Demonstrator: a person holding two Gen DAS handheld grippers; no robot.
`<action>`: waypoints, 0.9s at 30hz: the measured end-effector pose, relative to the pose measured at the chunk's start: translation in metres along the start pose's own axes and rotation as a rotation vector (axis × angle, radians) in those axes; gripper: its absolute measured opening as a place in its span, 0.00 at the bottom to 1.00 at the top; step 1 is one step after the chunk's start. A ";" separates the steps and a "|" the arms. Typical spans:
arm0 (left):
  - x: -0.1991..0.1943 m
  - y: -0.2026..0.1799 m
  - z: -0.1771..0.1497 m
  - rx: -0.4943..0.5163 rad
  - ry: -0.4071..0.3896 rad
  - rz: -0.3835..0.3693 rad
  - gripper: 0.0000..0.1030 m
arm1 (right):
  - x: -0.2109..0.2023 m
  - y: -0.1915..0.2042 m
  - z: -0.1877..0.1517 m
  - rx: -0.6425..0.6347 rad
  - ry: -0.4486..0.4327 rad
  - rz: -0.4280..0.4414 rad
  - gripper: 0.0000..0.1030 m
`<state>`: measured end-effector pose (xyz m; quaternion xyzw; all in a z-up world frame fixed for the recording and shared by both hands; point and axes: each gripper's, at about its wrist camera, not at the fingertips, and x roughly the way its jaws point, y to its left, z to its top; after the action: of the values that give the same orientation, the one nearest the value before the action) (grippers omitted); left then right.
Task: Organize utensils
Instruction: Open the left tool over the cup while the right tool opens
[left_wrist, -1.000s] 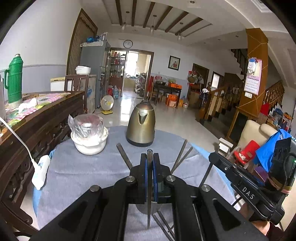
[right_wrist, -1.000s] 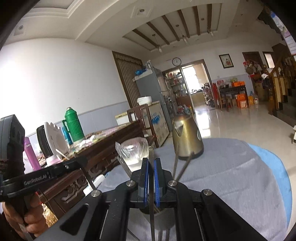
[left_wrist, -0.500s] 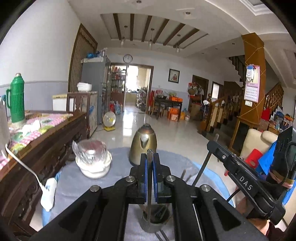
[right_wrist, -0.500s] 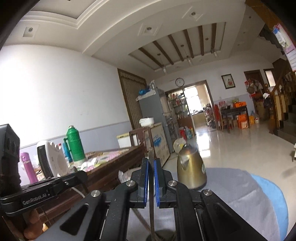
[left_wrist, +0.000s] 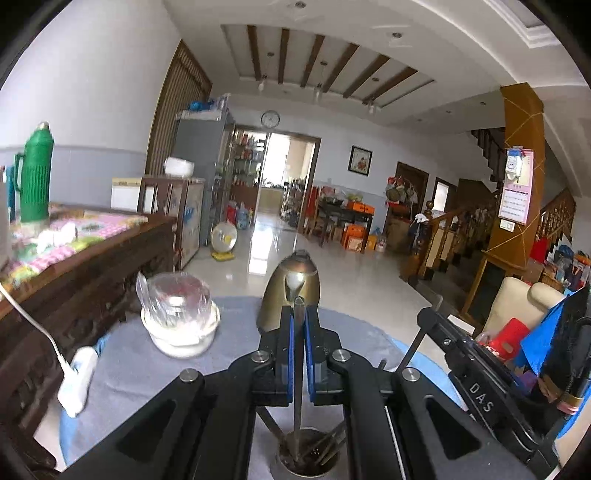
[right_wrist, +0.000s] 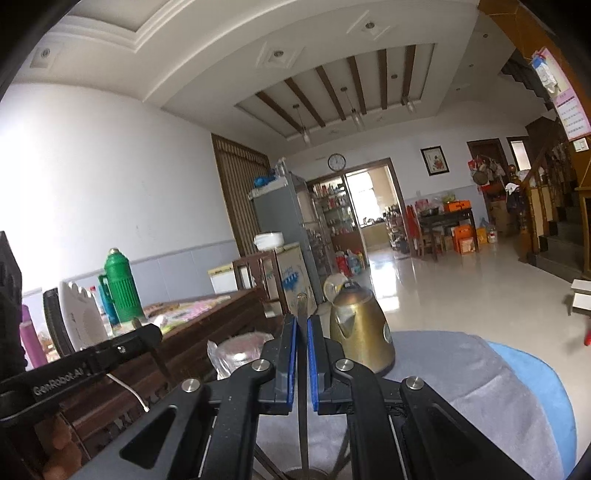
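Observation:
My left gripper (left_wrist: 299, 314) is shut on a slim flat metal utensil (left_wrist: 297, 413) that hangs straight down, its lower end in the mouth of a metal cup (left_wrist: 280, 463) holding several more utensils. My right gripper (right_wrist: 302, 321) is shut on a second thin metal utensil (right_wrist: 303, 424), which hangs over the same cup's rim (right_wrist: 295, 474) at the bottom edge. Each gripper also shows in the other's view: the right gripper's body (left_wrist: 476, 391) at lower right, the left gripper's body (right_wrist: 92, 365) at lower left with a hand under it.
The round table wears a grey cloth (left_wrist: 147, 369) over blue. On it stand a brass kettle (left_wrist: 291, 291) and a plastic-covered white bowl (left_wrist: 177, 321). A white plug (left_wrist: 75, 380) lies at its left edge. A dark wooden sideboard (left_wrist: 74, 266) with a green thermos (left_wrist: 35, 173) runs along the left.
Both grippers have risen and drawn back with their utensils. The kettle and bowl look farther off, and the cup now shows below the left gripper.

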<state>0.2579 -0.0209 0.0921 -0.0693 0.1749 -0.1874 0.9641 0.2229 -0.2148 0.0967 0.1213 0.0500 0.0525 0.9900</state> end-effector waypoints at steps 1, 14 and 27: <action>0.004 0.001 -0.005 -0.004 0.010 0.002 0.05 | 0.003 -0.002 -0.003 -0.004 0.010 -0.001 0.06; 0.005 0.001 -0.034 0.051 0.108 0.026 0.13 | 0.010 -0.021 -0.025 0.058 0.182 0.069 0.10; -0.040 0.025 -0.092 0.090 0.209 0.104 0.51 | -0.061 -0.061 -0.039 0.216 0.111 0.086 0.63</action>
<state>0.1985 0.0117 0.0144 0.0030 0.2691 -0.1511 0.9512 0.1640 -0.2714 0.0491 0.2262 0.1047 0.0959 0.9637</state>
